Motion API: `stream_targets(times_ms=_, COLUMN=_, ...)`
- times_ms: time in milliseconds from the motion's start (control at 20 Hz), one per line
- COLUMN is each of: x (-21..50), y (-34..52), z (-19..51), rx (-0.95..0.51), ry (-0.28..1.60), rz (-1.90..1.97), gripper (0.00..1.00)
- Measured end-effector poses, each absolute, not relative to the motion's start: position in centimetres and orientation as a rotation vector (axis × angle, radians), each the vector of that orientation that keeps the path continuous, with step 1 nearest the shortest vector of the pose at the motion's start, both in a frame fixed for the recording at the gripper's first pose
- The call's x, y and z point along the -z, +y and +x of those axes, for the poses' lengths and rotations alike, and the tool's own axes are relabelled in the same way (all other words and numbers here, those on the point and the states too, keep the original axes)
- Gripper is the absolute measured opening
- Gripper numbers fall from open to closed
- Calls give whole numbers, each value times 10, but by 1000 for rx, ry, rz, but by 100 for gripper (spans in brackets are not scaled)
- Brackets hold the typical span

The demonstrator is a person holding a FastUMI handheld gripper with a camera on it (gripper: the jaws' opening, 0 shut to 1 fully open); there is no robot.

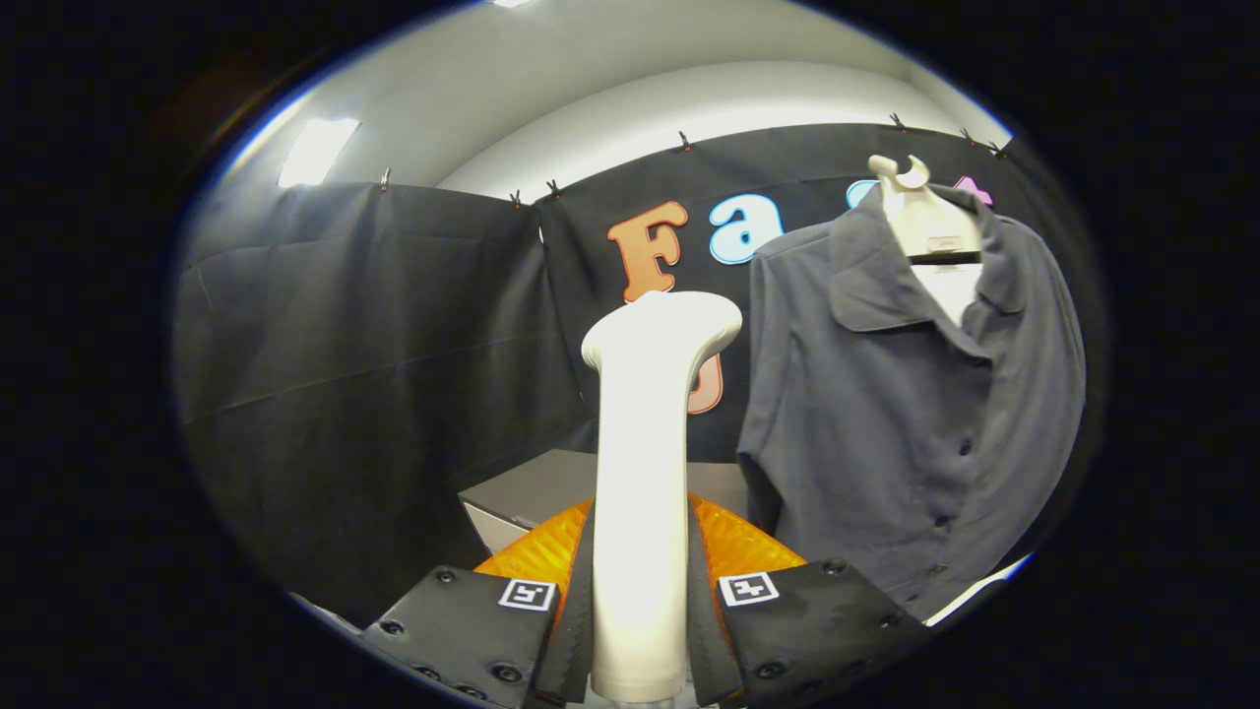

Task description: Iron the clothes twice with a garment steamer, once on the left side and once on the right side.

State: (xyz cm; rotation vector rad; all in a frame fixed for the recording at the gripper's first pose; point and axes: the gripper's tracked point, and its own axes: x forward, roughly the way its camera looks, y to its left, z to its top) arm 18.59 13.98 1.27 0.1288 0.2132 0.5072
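So your gripper is clamped on the garment steamer, both fingers squeezing its handle from either side, low down near the bottom end. The steamer itself is a smooth, glossy off-white thing: a long, slightly tapering shaft that widens at the top into a flat, rounded head. Its long axis runs straight up between your fingers, pretty much upright, and the head kicks over to the right, toward the shirt. I can't see the steam face itself from back here, so I'd only say it probably points that way. The shirt is a dark grey button-up with a collar, hanging on a pale hanger against the black cloth wall, off to the right of the steamer and beyond it, not touching the head. The front placket with its buttons runs down the middle, and the near sleeve hangs loose on the side closest to the steamer. Behind the shaft, just past your fingers, there's a grey box-like surface sitting low.
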Motion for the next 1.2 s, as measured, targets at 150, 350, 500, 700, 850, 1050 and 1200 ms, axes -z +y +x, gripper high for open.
stream_targets(times_ms=150, x=-18, y=92, z=155, rx=-463, ry=164, rz=109, gripper=46)
stream_targets(times_ms=350, x=-17, y=44, z=128, rx=-401, ry=136, rz=100, gripper=46)
stream_targets(times_ms=500, x=-12, y=16, z=120, rx=-349, ry=115, rz=101, gripper=46)
stream_targets(times_ms=700, x=9, y=-11, z=123, rx=-290, ry=94, rz=117, gripper=46)
stream_targets(times_ms=850, x=30, y=-27, z=134, rx=-256, ry=104, rz=120, gripper=46)
stream_targets(times_ms=1050, x=49, y=-28, z=159, rx=-255, ry=111, rz=129, gripper=46)
stream_targets(times_ms=1200, x=50, y=-21, z=181, rx=-265, ry=95, rz=124, gripper=46)
